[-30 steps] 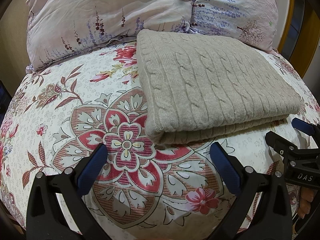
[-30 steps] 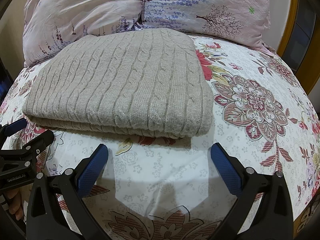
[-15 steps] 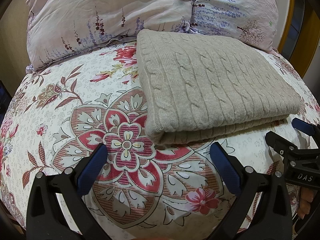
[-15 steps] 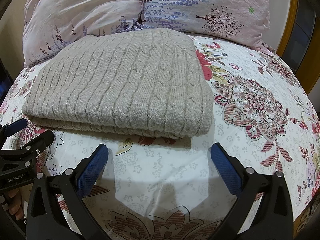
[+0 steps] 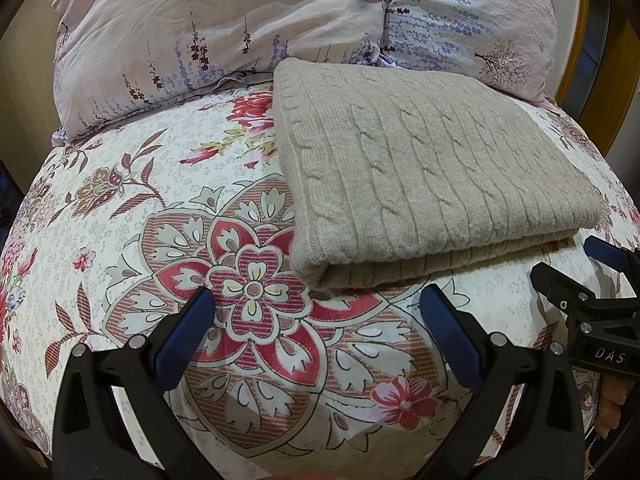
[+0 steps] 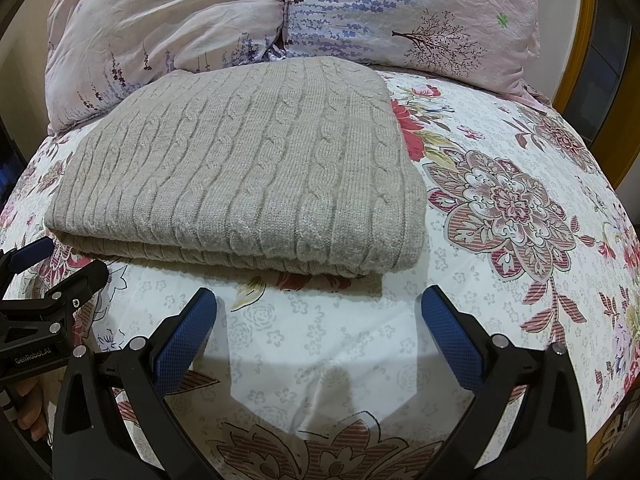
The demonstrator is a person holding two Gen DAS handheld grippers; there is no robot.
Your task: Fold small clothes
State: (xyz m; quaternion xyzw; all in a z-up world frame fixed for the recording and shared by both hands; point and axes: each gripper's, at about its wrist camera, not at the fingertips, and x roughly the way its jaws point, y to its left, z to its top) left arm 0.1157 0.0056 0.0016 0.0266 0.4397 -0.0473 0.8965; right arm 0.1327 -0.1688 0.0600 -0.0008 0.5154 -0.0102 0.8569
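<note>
Nothing has moved since a second ago: both tools hover as before, low over the flowered bed sheet [image 5: 132,208]. Nearest, the left hand-held gripper [image 5: 316,326] stands wide with nothing between its blue pads, and the right hand-held gripper [image 6: 318,322] is equally wide and empty. Just beyond, at 1 o'clock from the left one and 11 o'clock from the right, lies the folded beige cable-knit sweater [image 6: 248,172]. Two pillows [image 6: 280,12] sit farthest, at 12 o'clock.
</note>
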